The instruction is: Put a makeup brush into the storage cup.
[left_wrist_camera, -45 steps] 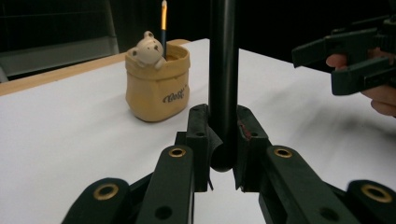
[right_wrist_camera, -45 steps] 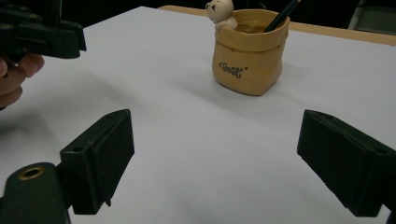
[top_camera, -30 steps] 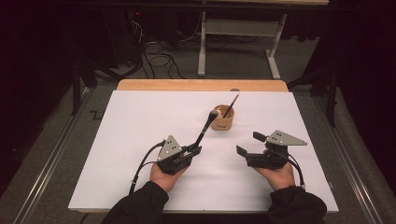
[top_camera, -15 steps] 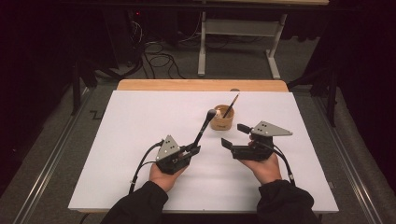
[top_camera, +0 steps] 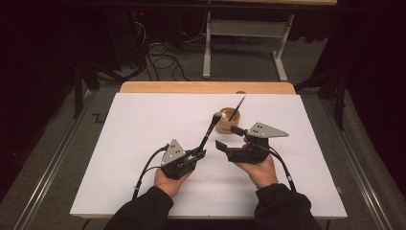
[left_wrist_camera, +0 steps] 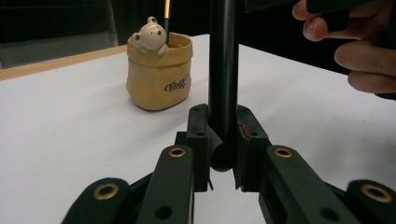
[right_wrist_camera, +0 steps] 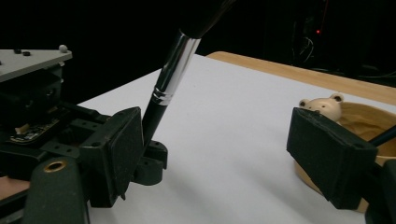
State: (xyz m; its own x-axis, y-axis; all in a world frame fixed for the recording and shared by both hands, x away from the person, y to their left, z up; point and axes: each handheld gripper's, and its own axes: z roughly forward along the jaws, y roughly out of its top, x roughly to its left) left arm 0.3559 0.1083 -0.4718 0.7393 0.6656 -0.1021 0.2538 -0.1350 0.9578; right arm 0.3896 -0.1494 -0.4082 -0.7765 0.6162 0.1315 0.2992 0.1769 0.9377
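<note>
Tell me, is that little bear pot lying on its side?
No, the pot stands upright on the white table, its mouth facing up.

- right gripper (right_wrist_camera: 224,154) has its jaws wide apart, just been closing a bit, nothing between the pads but bare white table (right_wrist_camera: 224,140)
- brush (right_wrist_camera: 170,79) leans up past the near jaw, clamped at its base in the left gripper (right_wrist_camera: 149,161)
- bear pot (right_wrist_camera: 348,121) sits behind the far jaw
</note>
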